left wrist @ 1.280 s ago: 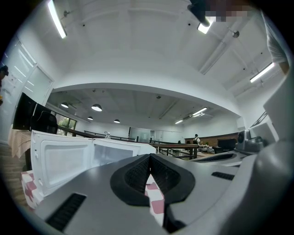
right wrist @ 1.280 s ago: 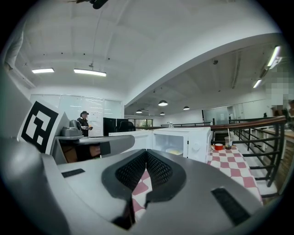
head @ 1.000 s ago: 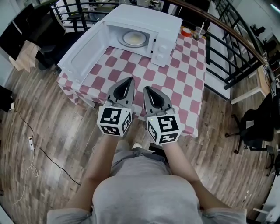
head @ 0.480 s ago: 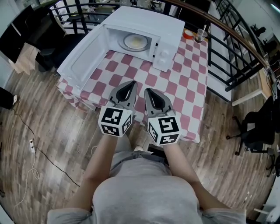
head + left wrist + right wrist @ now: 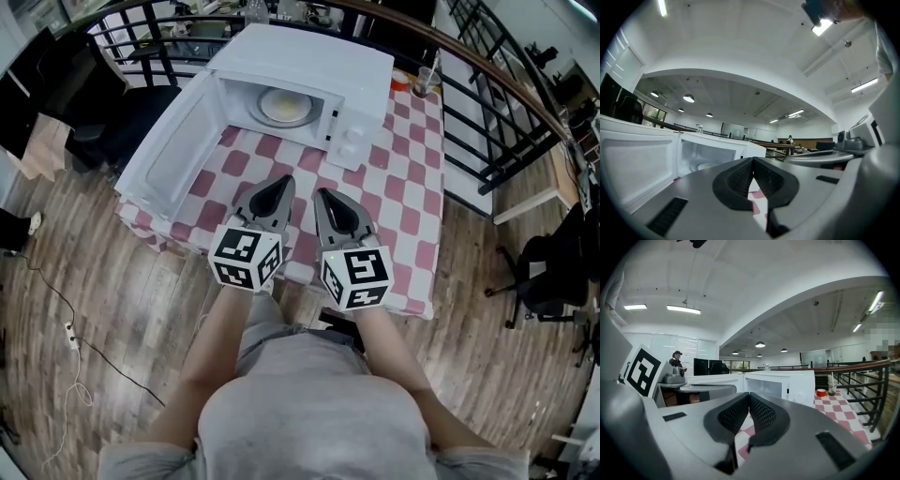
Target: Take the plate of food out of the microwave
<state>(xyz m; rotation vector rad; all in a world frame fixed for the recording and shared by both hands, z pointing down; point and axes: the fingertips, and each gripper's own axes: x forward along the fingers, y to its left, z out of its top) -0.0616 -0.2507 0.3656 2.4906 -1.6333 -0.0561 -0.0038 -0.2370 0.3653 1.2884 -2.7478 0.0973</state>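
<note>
My left hand-held gripper (image 5: 277,181) and right hand-held gripper (image 5: 324,195), jaws together and empty, point over the table (image 5: 408,192) toward the plate of food (image 5: 286,106) straight ahead inside the open microwave (image 5: 314,52), nearer my left

We see our right tongs (image 5: 749,397) with jaws together and nothing between them. They face the microwave (image 5: 797,385), door (image 5: 715,379) swung wide, on the checked tabletop (image 5: 841,411).
</note>
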